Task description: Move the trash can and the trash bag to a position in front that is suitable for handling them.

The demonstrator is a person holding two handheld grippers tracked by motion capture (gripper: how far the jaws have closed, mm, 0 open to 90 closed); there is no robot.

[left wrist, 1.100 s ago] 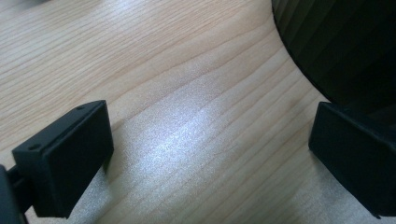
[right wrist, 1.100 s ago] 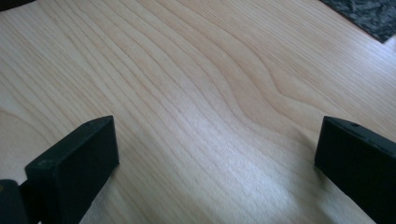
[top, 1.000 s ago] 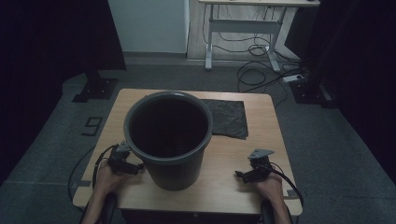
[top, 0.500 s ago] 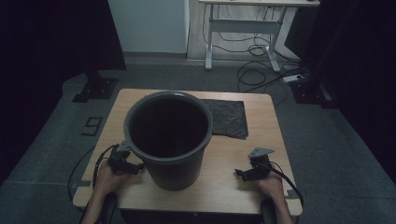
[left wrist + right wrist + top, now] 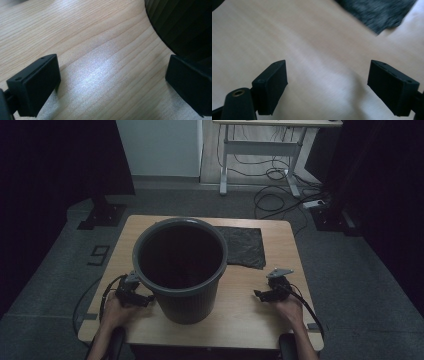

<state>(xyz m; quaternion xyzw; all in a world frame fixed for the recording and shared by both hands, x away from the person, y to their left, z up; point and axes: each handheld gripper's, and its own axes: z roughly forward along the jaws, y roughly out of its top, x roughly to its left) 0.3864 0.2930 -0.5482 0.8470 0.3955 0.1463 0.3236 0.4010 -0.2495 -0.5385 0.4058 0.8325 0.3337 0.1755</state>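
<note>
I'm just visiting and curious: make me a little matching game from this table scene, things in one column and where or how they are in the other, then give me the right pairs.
Things:
1. bucket
2. dark plastic bag
3. left gripper
4. right gripper

Places or states:
A. lying flat at the far side of the table, behind the bucket
B. jaws open over bare wood, on the right near the front edge
C. standing upright in the middle, mouth open to the top
D. jaws open beside the foot of the bucket, on the left

Right pairs: 1-C, 2-A, 3-D, 4-B
</note>
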